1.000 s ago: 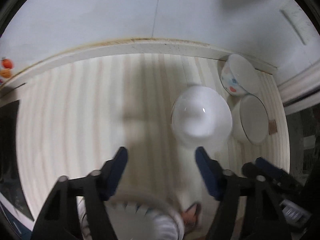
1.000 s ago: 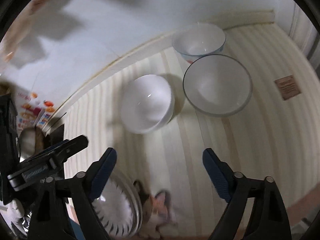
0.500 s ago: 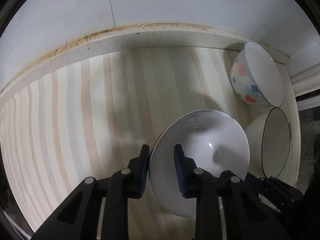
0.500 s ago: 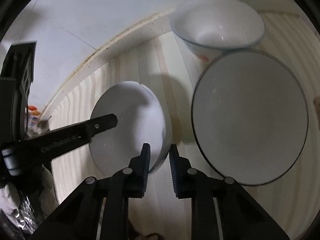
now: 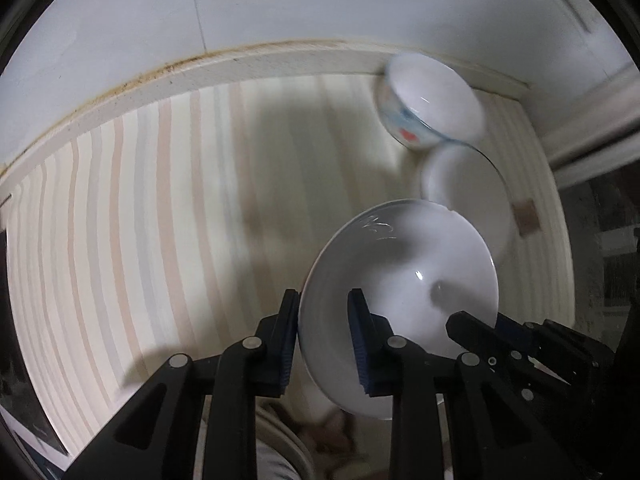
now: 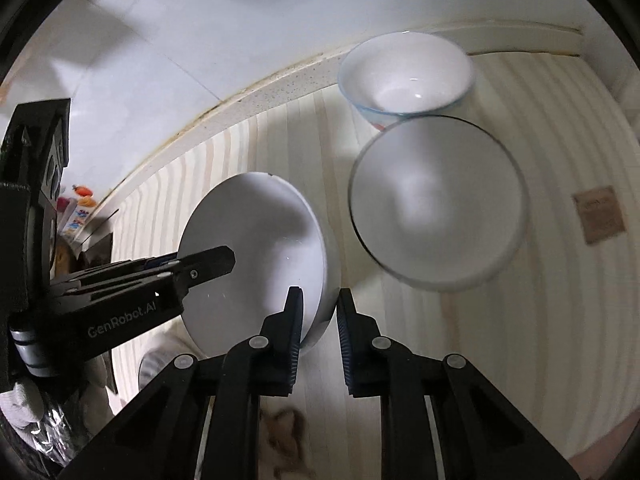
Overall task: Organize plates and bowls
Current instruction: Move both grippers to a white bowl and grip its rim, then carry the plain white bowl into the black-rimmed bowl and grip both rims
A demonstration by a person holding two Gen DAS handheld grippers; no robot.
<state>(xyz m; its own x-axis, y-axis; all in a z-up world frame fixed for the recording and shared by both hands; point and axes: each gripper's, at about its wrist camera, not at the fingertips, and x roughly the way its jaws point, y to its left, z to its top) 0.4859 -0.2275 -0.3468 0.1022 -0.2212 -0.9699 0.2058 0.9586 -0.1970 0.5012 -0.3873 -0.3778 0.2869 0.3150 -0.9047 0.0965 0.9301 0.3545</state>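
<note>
A white bowl [image 5: 400, 280] is being gripped at opposite rims by both the left gripper [image 5: 324, 340] and the right gripper [image 6: 318, 336].

The tabletop [image 5: 168, 208] is covered in pale vertical stripes, with a speckled raised back edge stained brown along the wall. In its far right corner stands a white bowl with a coloured pattern [image 6: 406, 80], and just in front of it a dark-rimmed white bowl [image 6: 438, 204]. A small brown label [image 6: 599, 214] lies near the right edge.
</note>
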